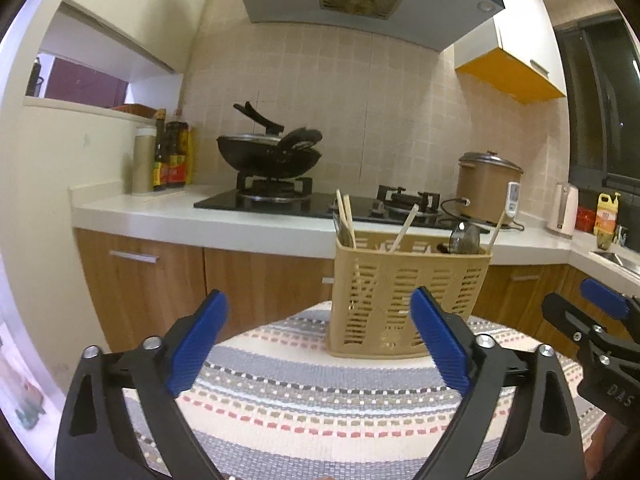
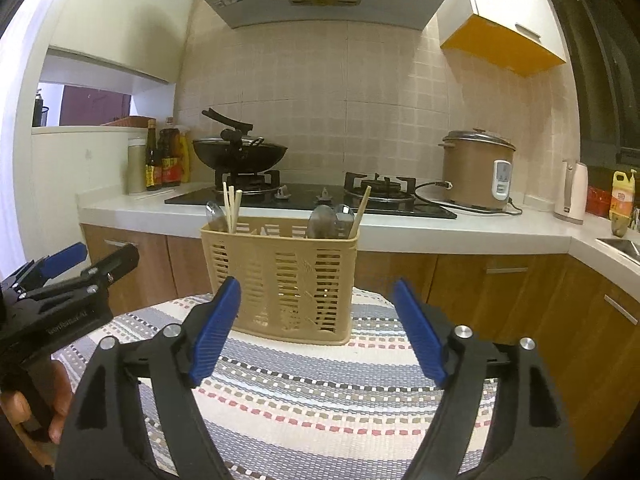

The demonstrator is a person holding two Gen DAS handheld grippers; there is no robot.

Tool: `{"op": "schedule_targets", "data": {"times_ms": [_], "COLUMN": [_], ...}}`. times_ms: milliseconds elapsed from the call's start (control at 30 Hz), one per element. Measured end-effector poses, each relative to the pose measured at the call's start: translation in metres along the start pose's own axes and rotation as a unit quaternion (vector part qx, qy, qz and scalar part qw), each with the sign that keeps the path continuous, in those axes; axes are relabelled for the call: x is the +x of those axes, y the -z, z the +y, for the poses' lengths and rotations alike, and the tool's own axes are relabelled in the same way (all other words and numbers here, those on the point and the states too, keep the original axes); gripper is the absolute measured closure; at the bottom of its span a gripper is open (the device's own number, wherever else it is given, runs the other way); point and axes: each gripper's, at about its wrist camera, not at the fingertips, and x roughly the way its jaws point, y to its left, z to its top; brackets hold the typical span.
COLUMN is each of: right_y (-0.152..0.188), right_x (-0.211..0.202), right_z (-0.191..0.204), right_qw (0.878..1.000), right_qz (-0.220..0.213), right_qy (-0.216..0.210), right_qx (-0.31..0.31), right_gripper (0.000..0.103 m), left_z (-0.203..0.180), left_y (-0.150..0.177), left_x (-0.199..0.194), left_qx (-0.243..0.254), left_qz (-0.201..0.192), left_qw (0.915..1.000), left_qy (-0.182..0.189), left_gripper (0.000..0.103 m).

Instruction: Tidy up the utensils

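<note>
- Kitchen counters and a tiled wall fill the background; from the left wrist view we see a striped woven cloth (image 1: 304, 396) over a small round surface.
- On its far edge stands a tan slotted plastic utensil basket (image 1: 404, 292), upright, holding wooden chopsticks (image 1: 346, 216) and metal spoons (image 1: 464, 238).
- Our left gripper (image 1: 320, 344) hangs wide open — nothing between its blue pads.
- From the right wrist view, the basket (image 2: 280, 280) sits just beyond our right gripper (image 2: 318, 332), also spread wide and empty.
- Behind it — a black wok (image 2: 240, 154) on the hob and a brown rice cooker (image 2: 476, 172).
</note>
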Motion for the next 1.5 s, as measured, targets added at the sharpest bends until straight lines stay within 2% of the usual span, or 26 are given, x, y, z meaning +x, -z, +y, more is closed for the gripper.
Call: {"op": "schedule_targets", "data": {"times_ms": [167, 267, 433, 1500], "right_y": [0.009, 0.008, 0.009, 0.012], "right_x": [0.008, 0.01, 0.006, 0.013], "right_z": [-0.012, -0.016, -0.019, -0.024], "right_qw": [1.0, 0.999, 0.999, 0.999], "right_qz": [0.011, 0.02, 0.014, 0.027], "right_qy": [0.006, -0.007, 0.002, 0.003], "right_qx": [0.02, 0.028, 0.031, 0.047], "right_gripper": [0.021, 0.021, 0.021, 0.013], "left_z": [-0.008, -0.013, -0.019, -0.021], "left_y": [0.012, 0.016, 0.02, 0.023], "left_x": [0.007, 0.008, 0.006, 0.007], "left_qx": [0.018, 0.023, 0.048, 0.055], "left_qz": [0.015, 0.019, 0.016, 0.021], "left_qw": [0.9996, 0.9993, 0.9983, 0.9977], "left_qy": [-0.014, -0.021, -0.029, -0.033], "left_gripper": [0.011, 0.009, 0.009, 0.008]}}
